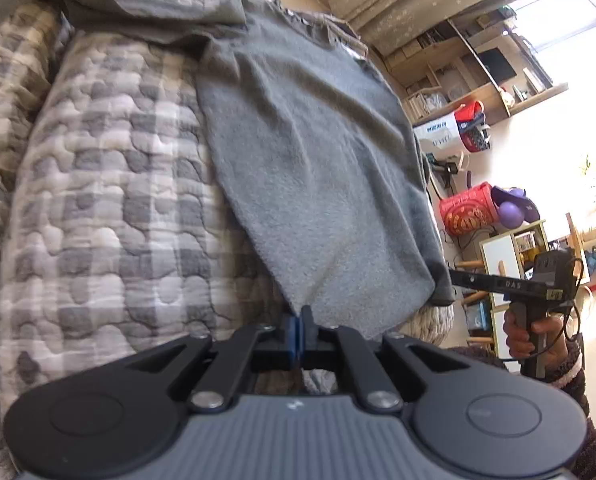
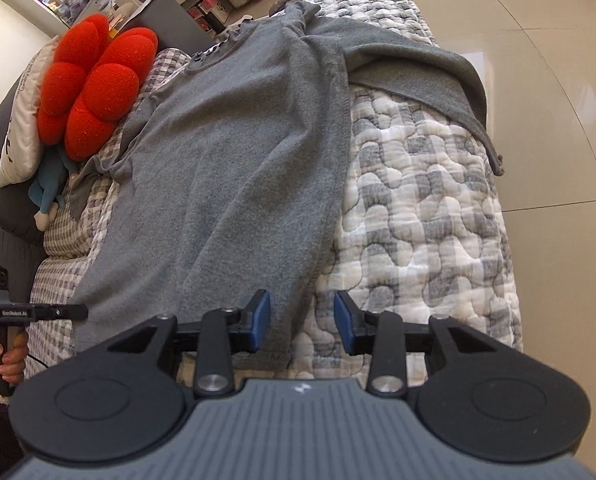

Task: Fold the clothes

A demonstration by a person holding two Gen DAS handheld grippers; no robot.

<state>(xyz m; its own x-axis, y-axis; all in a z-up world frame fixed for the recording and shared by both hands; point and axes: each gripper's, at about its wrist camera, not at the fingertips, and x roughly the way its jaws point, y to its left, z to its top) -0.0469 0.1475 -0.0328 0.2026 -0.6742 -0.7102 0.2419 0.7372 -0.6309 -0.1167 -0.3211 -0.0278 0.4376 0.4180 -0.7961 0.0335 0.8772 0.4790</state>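
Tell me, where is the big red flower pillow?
In the right wrist view, the red flower pillow sits upper left, against a white pillow, just left of the grey sweater.

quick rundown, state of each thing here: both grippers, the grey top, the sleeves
left gripper: shut on the hem corner of the grey fleece sweater
right gripper: open, jaws astride the other hem corner
grey fleece sweater: spread flat, unfolded, on the grey-and-white quilted cover
sleeve: stretched out across the cover
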